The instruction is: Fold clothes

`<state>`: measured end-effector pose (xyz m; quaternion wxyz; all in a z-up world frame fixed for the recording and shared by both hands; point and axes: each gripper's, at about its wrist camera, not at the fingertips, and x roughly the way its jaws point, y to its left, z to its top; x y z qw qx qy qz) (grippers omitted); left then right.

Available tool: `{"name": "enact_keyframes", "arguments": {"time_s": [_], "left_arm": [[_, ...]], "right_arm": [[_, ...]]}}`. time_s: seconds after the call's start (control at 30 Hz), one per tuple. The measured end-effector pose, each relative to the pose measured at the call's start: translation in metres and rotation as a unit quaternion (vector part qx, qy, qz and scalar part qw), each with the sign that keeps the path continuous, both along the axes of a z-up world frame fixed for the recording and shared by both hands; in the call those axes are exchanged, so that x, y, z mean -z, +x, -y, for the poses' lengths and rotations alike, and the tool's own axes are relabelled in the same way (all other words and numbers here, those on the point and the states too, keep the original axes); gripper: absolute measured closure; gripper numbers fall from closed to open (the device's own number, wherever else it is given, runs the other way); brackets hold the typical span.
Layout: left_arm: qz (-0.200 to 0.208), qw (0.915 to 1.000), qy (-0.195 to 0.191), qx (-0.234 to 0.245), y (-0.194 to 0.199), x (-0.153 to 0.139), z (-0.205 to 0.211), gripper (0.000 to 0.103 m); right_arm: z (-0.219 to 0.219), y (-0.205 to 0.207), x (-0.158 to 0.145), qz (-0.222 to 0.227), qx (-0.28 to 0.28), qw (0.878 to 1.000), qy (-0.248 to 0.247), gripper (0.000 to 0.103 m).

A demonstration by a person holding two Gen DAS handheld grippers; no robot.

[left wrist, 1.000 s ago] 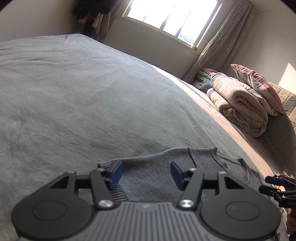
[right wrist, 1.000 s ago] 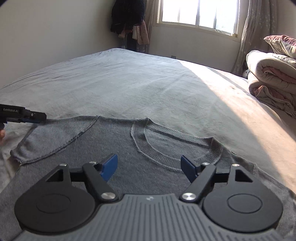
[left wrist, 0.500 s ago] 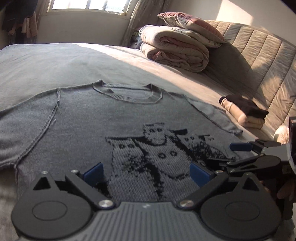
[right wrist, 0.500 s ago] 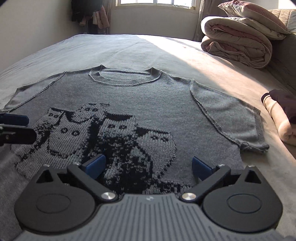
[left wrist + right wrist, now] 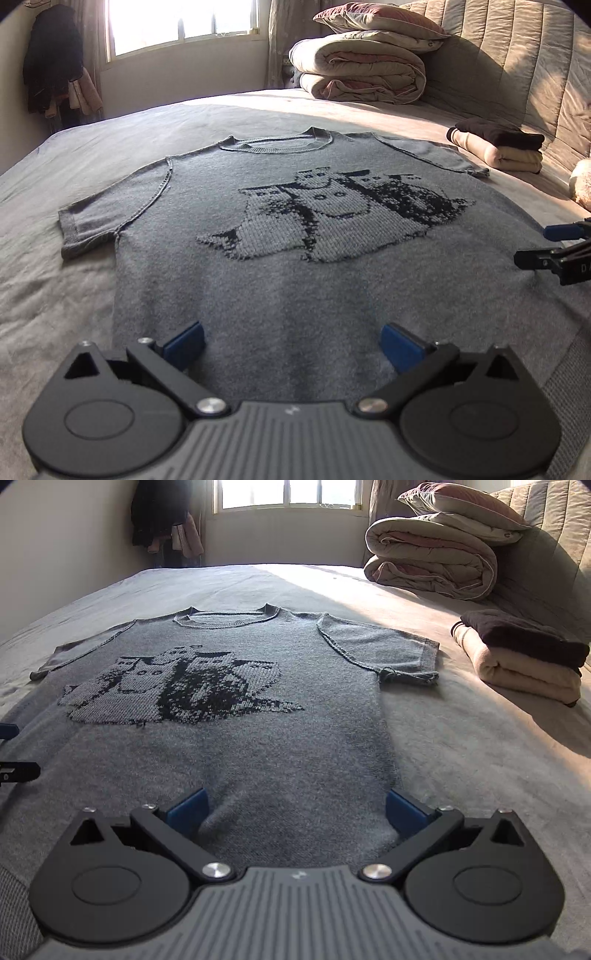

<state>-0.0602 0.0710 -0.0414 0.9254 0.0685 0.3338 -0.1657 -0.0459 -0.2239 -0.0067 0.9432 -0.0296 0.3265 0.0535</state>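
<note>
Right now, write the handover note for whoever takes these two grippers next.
Left gripper: jaws opening, nothing between them, low over the sweater's hem.
Right gripper: open, empty, over the hem on the other side.
Grey sweater: spread flat on the bed, cat pattern up, collar at the far end, both short sleeves out to the sides.
Folded clothes: two pieces stacked by the headboard, near the rolled duvet.
Done: the sweater is laid out; two pieces are stacked.
Left: every fold on this sweater, probably sleeves in first, then hem to collar, then onto the stack.
</note>
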Motion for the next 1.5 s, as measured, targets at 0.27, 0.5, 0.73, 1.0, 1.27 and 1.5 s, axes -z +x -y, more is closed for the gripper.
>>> {"name": "enact_keyframes", "arguments": {"time_s": [0.27, 0.5, 0.73, 1.0, 1.27, 1.5], "left_arm": [[0.02, 0.9997, -0.002, -0.014, -0.059, 0.004, -0.011, 0.001], [-0.027, 0.9993, 0.019, -0.015, -0.082, -0.009, -0.011, 0.001], [-0.051, 0.9985, 0.022, 0.0, -0.08, -0.043, -0.003, 0.001], [-0.017, 0.9994, 0.031, 0.0, -0.043, -0.081, 0.025, 0.001], [-0.035, 0.9987, 0.036, -0.005, 0.011, -0.069, 0.055, 0.001], [-0.077, 0.9964, 0.028, -0.024, 0.065, -0.045, 0.071, 0.001]], "right_arm": [[0.032, -0.052, 0.003, -0.017, 0.036, 0.999, 0.018, 0.0], [0.045, -0.07, -0.006, -0.065, 0.072, 0.995, 0.015, 0.0], [0.055, -0.053, -0.027, -0.113, 0.12, 0.985, 0.057, 0.0], [0.076, -0.008, -0.051, -0.131, 0.187, 0.957, 0.176, 0.0], [0.079, 0.041, -0.049, -0.133, 0.194, 0.955, 0.18, 0.0], [0.088, 0.079, -0.027, -0.129, 0.219, 0.949, 0.187, 0.0]]}}
